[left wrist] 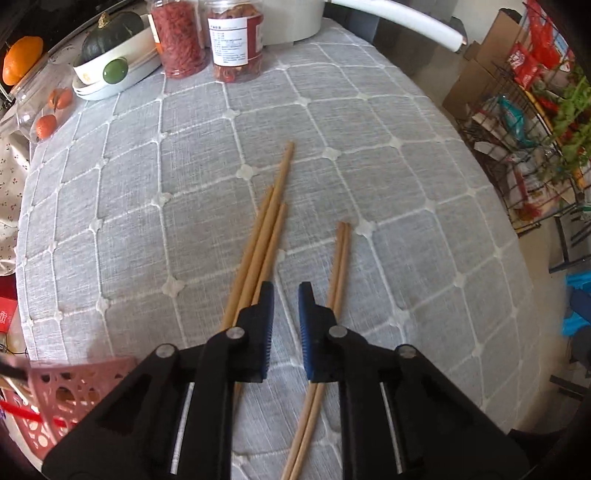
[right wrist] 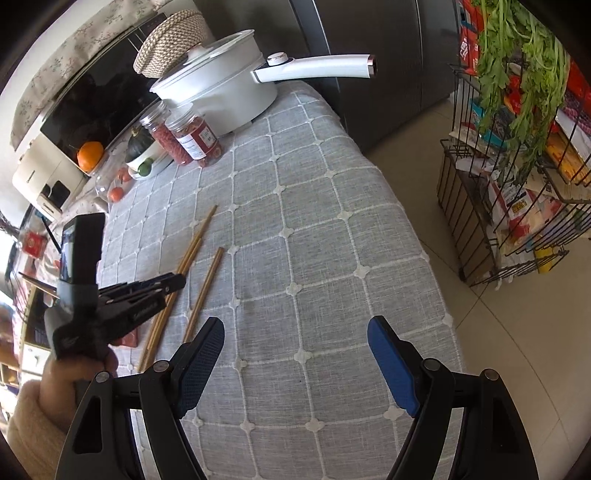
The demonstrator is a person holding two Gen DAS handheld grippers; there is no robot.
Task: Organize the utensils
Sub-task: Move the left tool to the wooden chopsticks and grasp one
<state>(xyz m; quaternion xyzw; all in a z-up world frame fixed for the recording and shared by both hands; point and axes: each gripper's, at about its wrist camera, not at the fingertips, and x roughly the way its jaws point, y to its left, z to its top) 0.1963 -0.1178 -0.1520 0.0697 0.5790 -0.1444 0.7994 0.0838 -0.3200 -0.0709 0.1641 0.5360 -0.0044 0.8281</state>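
Observation:
Three wooden chopsticks (left wrist: 271,214) lie bunched on the grey checked tablecloth, with a pair of chopsticks (left wrist: 341,258) just to their right. My left gripper (left wrist: 286,291) hovers low over them, its blue pads slightly apart and empty, one finger over each group. The right wrist view shows the same chopsticks (right wrist: 195,243) and pair (right wrist: 208,284) at the left, with the left gripper (right wrist: 173,280) above them. My right gripper (right wrist: 295,332) is wide open and empty over bare cloth to the right of them.
A pink perforated basket (left wrist: 74,384) sits at the table's near left corner. Two jars (left wrist: 207,33), a bowl with a squash (left wrist: 110,48) and a white pot (right wrist: 221,85) stand at the far end. A wire rack with groceries (right wrist: 517,166) stands on the floor to the right.

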